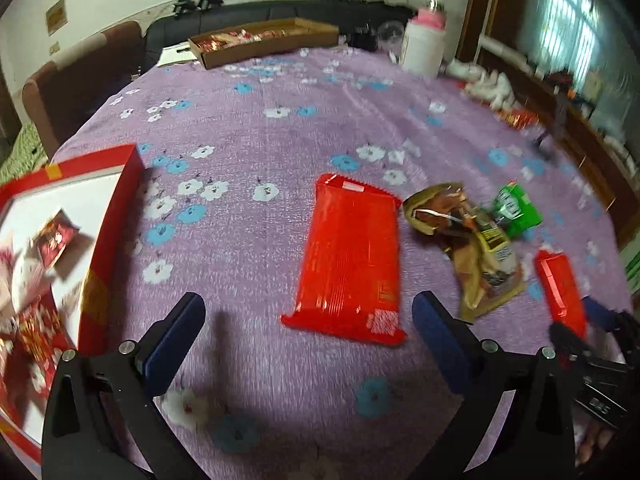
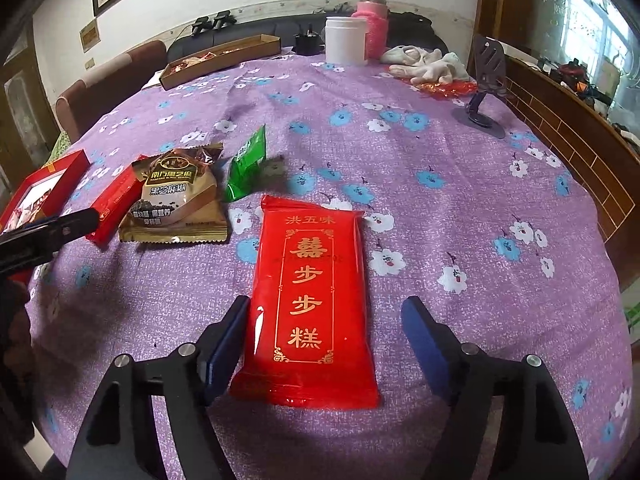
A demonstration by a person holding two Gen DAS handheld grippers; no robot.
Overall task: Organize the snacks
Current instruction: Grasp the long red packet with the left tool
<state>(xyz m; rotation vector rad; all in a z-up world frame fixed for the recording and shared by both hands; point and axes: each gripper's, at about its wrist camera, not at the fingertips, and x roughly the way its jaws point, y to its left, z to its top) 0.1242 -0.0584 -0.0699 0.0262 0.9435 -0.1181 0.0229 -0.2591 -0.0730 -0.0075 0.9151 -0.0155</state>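
Observation:
A red cake packet with gold characters (image 2: pixel 310 300) lies flat on the purple flowered tablecloth, between the open jaws of my right gripper (image 2: pixel 326 324); the left finger is close to its edge. In the left wrist view that packet (image 1: pixel 560 292) shows at the far right. My left gripper (image 1: pixel 308 316) is open and empty, just in front of another red packet (image 1: pixel 352 256), which lies beside a gold-brown sesame packet (image 1: pixel 476 248) and a green packet (image 1: pixel 516 204). These also show in the right wrist view: red packet (image 2: pixel 114 204), gold-brown packet (image 2: pixel 178 200), green packet (image 2: pixel 248 164).
A red box with a white inside (image 1: pixel 60 248) holds several small snacks at the left. A long brown cardboard tray (image 1: pixel 264 40) with snacks, a white jar (image 2: pixel 346 40), a pink bottle (image 2: pixel 374 28), white gloves (image 2: pixel 428 64) and a grey phone stand (image 2: pixel 484 92) stand at the far side.

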